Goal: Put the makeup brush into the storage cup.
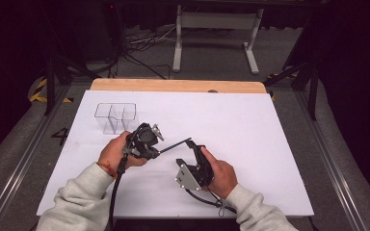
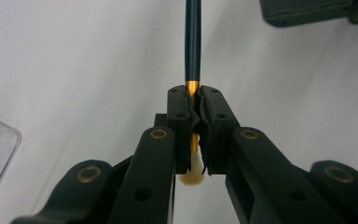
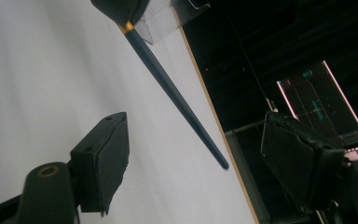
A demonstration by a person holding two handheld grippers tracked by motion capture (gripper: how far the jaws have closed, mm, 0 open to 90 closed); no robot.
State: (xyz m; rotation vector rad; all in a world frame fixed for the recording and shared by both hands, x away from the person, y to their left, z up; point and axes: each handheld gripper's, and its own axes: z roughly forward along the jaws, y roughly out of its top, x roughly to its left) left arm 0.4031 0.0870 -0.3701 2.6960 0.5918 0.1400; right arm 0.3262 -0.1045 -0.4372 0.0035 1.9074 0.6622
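The left gripper (image 2: 193, 116) clamped the brush (image 2: 192, 42) at its gold band, its handle reaching between the right gripper's (image 3: 200, 158) wide-open jaws.

A white sheet-covered worktop (image 1: 250, 125) shows a strip of bare pale wood (image 1: 173, 85) along its far edge. Behind it, on the grey floor, stands a white metal frame stand (image 1: 216, 29) with a tangle of dark cables (image 1: 142, 43) to its left. Yellow-and-black hazard tape (image 1: 38, 91) marks the floor at the left. In the right gripper view, a lit monitor screen (image 3: 324, 105) glows in the dark background.
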